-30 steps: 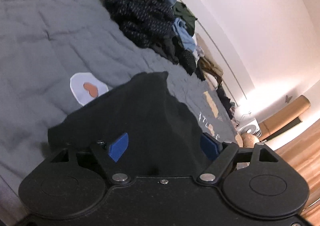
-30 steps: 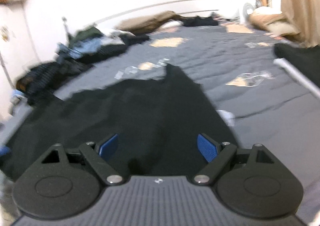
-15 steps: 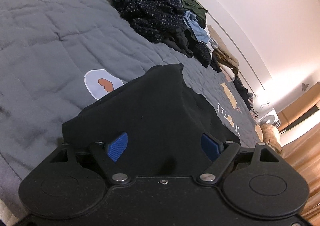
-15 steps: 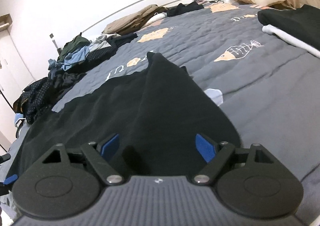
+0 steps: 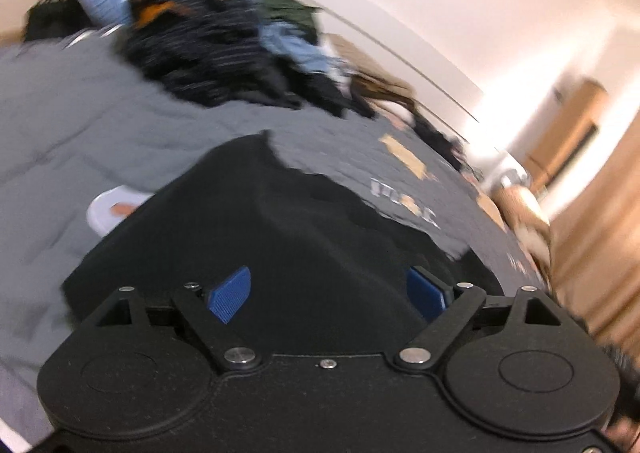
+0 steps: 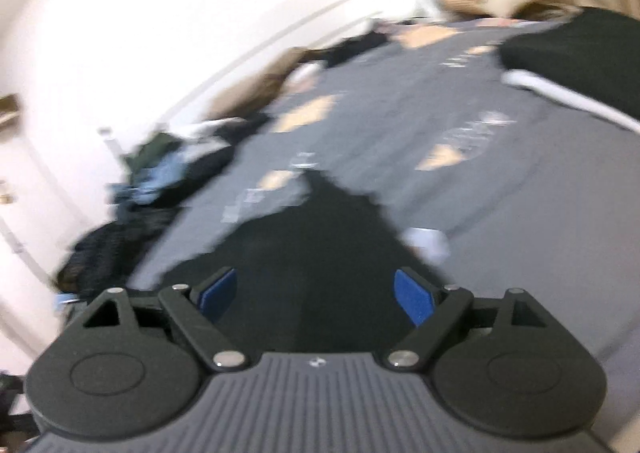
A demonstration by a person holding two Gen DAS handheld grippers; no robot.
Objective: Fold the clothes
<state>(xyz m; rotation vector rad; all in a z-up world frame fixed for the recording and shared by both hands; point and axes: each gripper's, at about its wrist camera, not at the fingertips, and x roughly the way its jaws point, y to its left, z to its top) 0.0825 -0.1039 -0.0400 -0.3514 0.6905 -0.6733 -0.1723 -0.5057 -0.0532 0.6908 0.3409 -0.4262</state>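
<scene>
A black garment (image 5: 280,221) lies spread on the grey quilted bed cover (image 5: 80,125), with one pointed corner reaching away from me. My left gripper (image 5: 328,289) hovers over its near part. Its jaws are opening and the blue pads (image 5: 230,293) stand wide apart, pressing on nothing. In the right wrist view the same black garment (image 6: 320,237) runs forward from under my right gripper (image 6: 316,293). Those jaws are opening too, and the cloth shows between the fingers without being pinched. Both views are blurred.
A heap of unfolded clothes (image 5: 200,53) lies along the wall side of the bed and shows as a clothes heap (image 6: 160,173) at the left. A folded black stack (image 6: 580,49) sits on the bed's right side. Tan curtains (image 5: 600,253) hang at the right.
Both cameras have rolled and lifted slightly, so the bed now looks tilted and smeared. The black garment stays on the cover. Both pairs of fingers remain wide apart.
</scene>
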